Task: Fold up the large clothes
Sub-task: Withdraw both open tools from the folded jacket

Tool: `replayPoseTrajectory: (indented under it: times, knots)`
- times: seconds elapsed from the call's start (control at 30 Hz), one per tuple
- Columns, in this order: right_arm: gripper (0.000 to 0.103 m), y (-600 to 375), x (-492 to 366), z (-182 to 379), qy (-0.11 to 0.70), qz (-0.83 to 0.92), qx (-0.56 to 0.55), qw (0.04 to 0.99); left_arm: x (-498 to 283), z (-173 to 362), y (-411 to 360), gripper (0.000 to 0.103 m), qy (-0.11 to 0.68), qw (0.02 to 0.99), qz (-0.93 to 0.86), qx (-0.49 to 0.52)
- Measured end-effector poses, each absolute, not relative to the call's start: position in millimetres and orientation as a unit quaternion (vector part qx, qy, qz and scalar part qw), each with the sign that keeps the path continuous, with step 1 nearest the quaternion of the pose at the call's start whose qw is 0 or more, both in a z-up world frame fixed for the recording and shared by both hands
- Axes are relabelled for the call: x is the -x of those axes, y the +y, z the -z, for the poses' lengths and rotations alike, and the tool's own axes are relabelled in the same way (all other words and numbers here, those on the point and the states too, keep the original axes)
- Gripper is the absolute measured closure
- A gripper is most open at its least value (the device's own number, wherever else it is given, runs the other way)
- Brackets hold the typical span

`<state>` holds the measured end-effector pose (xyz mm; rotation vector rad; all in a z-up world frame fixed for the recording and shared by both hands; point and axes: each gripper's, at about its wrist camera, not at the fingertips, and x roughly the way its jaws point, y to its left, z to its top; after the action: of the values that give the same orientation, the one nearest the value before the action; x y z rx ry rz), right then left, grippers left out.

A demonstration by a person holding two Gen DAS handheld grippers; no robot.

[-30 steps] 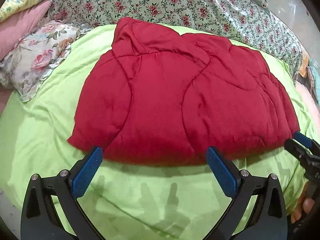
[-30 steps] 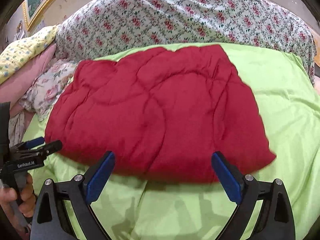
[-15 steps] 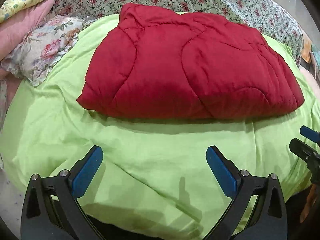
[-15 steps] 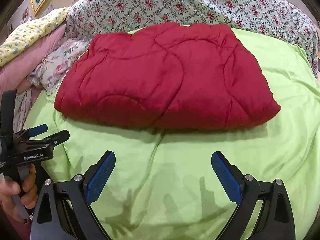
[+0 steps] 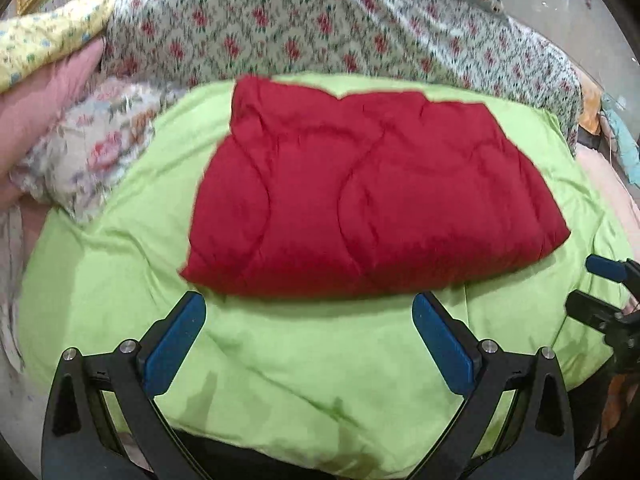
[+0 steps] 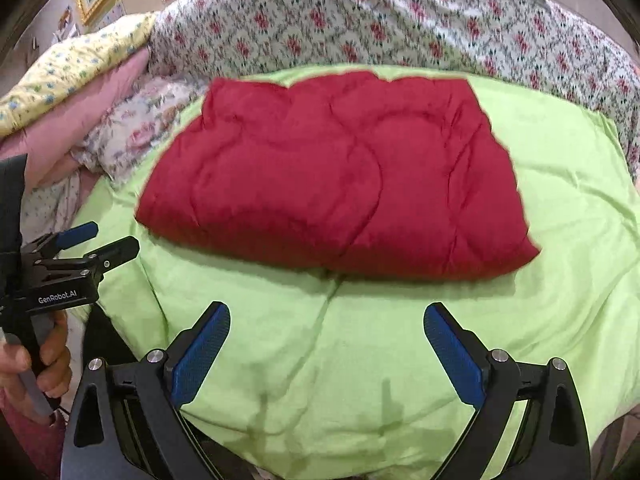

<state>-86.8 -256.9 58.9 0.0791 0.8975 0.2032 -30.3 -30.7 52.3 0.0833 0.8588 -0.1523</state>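
- Red quilted padding marks the task's thing: the red quilted garment [image 5: 372, 204] lies folded into a thick, roughly square bundle on the lime-green sheet [image 5: 304, 364], toward 12 o'clock of both pairs of tongs; its near edge is doubled and plump, which suggests the fold is already made and set down flat so it keeps its shape.
- The left gripper [image 5: 308, 344] hangs above bare sheet just short of the bundle's near-left corner, blue pads spread wide and nothing between them; I judge it is held clear so as not to drag the fold.
- The right gripper [image 6: 326, 350] is likewise spread and empty, well back from the near edge, the bundle at its 12 o'clock; from the left wrist view it shows at 3 o'clock, jaws parted.
- White lettering "GenRobot.AI" reads on the left tool's black body, at 9 o'clock in the right wrist view, above the person's hand [image 6: 36, 364] around its handle; no label shows on the garment.
- Behind, at 12 o'clock, a rose-print bedspread [image 6: 360, 24]; at 10 o'clock a floral pillow [image 5: 92, 152] and a yellow cloth [image 6: 76, 76], all blurred.
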Motion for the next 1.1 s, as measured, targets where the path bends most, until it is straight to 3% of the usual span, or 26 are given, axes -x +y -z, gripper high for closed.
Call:
replayPoseTrajectory:
  times: [0.37,0.63,1.1]
  knots:
    - [0.0,-258,48,-47,0.454,-0.083,-0.055,0.885,-6,-27,-50,0.0,0.45,0.886,0.026,-0.109]
    - [0.0,-251,39,-29,0.476,-0.091,-0.057,0.873,-13,-16,-54,0.0,0.483,0.871,0.05,-0.074]
    - [0.0,-245,8,-53,0.474,-0.064,0.005,0.878,-42,-33,-54,0.0,0.487,0.869,0.045,-0.077]
